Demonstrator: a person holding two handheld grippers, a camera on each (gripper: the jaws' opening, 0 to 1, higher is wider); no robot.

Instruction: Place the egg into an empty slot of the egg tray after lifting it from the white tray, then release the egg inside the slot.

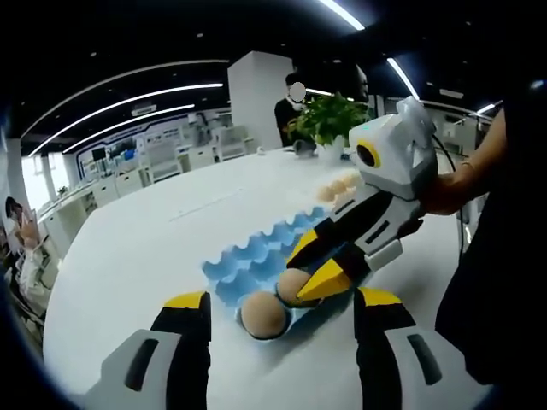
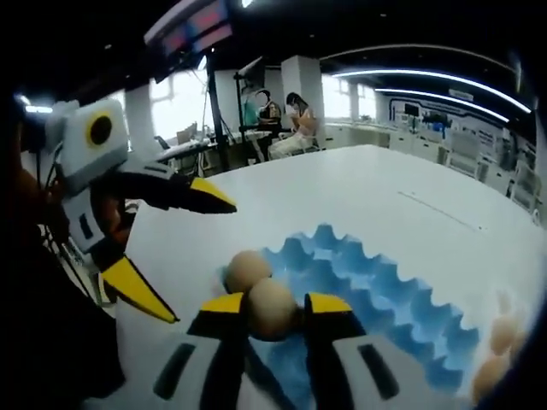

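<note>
Right tongs: clamped on an egg, held over the blue tray.
Left tongs: held apart, nothing gripped.
Neighbour: a second egg is seated just beyond.
Risk: cracking, if released against it.

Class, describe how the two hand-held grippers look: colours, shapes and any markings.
Each hand-held gripper, left and right, has black jaws with yellow tips on grey-white bodies with dark slots. Each carries a white box with a yellow-ringed lens. The person holding them wears dark clothing.
</note>
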